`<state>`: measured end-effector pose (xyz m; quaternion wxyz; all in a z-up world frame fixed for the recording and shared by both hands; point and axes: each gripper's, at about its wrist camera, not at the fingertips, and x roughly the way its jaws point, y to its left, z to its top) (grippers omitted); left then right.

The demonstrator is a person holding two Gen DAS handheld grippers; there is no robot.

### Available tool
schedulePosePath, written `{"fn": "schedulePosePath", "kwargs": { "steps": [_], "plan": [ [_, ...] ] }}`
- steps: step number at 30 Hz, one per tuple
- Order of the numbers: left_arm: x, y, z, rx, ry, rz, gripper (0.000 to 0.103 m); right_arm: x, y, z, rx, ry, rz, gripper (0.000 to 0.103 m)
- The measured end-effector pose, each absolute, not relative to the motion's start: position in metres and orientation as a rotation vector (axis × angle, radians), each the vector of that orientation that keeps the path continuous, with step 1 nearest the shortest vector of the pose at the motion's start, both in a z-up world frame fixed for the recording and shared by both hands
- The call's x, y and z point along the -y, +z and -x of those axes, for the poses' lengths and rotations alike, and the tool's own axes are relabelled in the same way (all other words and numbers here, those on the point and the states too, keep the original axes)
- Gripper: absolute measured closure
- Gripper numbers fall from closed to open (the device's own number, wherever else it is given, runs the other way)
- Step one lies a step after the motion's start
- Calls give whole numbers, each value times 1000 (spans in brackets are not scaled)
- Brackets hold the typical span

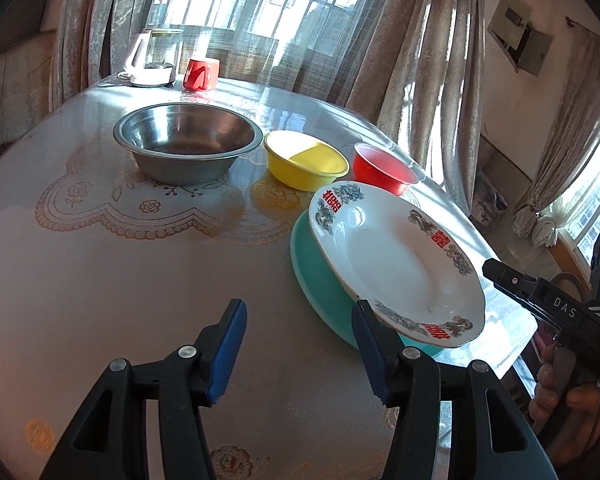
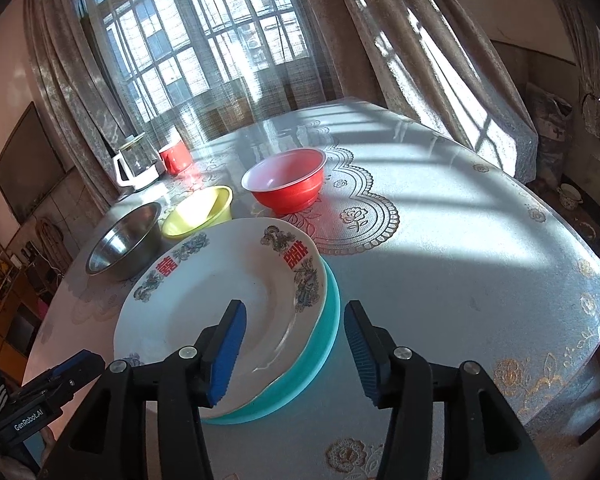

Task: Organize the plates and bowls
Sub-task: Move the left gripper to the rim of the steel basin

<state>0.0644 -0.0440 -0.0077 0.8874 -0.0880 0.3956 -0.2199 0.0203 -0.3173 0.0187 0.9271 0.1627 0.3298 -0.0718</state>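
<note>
A white patterned plate (image 1: 396, 260) (image 2: 204, 292) rests on a teal plate (image 1: 316, 280) (image 2: 324, 320) at the table's near edge. Behind them stand a steel bowl (image 1: 188, 140) (image 2: 124, 240), a yellow bowl (image 1: 306, 160) (image 2: 200, 212) and a red bowl (image 1: 384, 168) (image 2: 288, 184). My left gripper (image 1: 298, 344) (image 2: 80, 364) is open over bare cloth, its right pad beside the plates' rim. My right gripper (image 2: 294, 340) (image 1: 500, 274) is open; the plates' right rim lies between its pads, untouched.
A white kettle (image 1: 150, 60) (image 2: 138, 164) and a red mug (image 1: 201, 74) (image 2: 176, 158) stand at the far side by the curtained window. The lace-patterned tablecloth (image 2: 460, 260) stretches right of the plates. A person's hand (image 1: 556, 384) holds the right gripper's handle.
</note>
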Motion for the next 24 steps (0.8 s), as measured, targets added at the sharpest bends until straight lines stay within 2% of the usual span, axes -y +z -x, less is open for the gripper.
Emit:
{"fn": "schedulePosePath", "kwargs": {
  "steps": [14, 19, 24],
  "plan": [
    [-6, -25, -79, -863, -375, 321, 35, 288, 33, -35, -678, -34, -286, 51],
    [-21, -29, -87, -881, -331, 343, 27, 266, 37, -48, -694, 53, -267, 49],
    [-43, -34, -97, -902, -297, 413, 27, 242, 36, -59, -714, 116, -238, 47]
  ]
}}
